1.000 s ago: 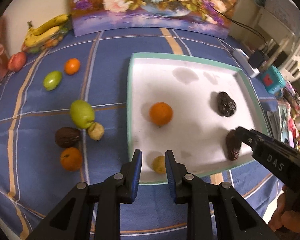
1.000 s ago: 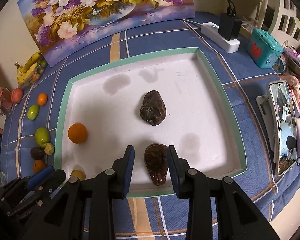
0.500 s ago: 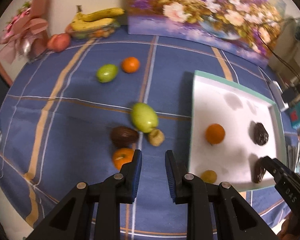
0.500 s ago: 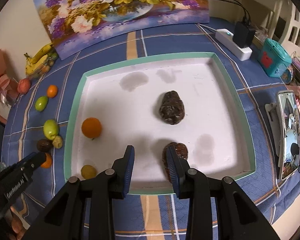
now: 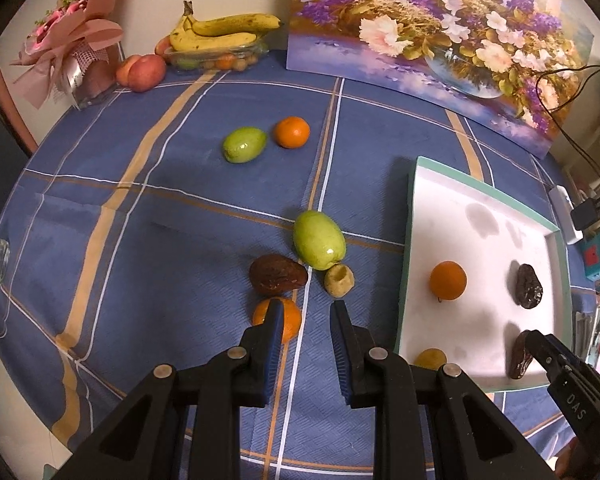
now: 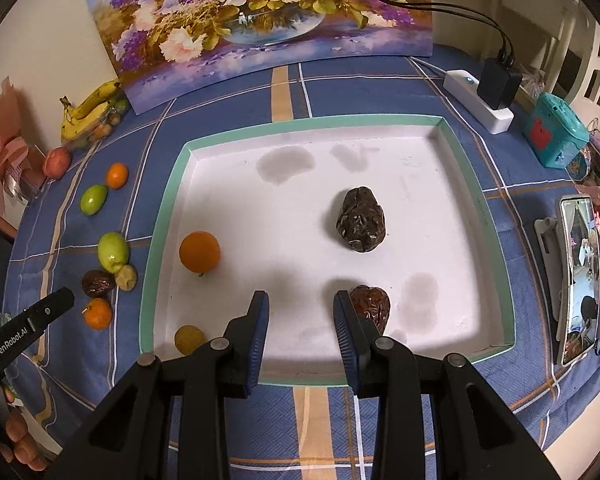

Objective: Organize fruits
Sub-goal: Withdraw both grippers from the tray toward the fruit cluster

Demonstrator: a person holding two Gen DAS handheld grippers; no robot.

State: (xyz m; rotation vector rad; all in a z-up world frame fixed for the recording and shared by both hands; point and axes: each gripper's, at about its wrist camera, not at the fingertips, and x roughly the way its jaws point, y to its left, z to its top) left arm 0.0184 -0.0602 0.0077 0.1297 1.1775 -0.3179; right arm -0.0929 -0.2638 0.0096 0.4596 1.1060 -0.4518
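A white tray with a teal rim (image 6: 160, 240) holds an orange (image 6: 200, 251), two dark wrinkled dates (image 6: 361, 219) (image 6: 374, 308) and a small yellow fruit (image 6: 189, 339). My right gripper (image 6: 300, 296) hovers over the tray's near part, jaws slightly apart and empty; the nearer date lies just outside its right finger. Left of the tray, on the blue cloth, lie a green fruit (image 5: 319, 240), a brown date (image 5: 278, 276), a small beige fruit (image 5: 339, 280) and an orange (image 5: 294, 320). My left gripper (image 5: 306, 306) is above them, jaws narrow and empty, its left finger covering part of that orange.
Farther back on the cloth are another green fruit (image 5: 244, 145) and an orange (image 5: 291, 132). Bananas on a clear box (image 5: 220, 36), a peach (image 5: 142, 72), a bouquet (image 5: 72, 48) and a flower painting (image 5: 440, 40) line the wall. A power strip (image 6: 480, 100), a teal box (image 6: 556, 132) and a phone (image 6: 580, 272) sit right of the tray.
My left gripper has swung left from the tray's near edge to the loose fruits on the cloth. My right gripper has shifted left, so the near date is now beside its right finger instead of between the jaws.
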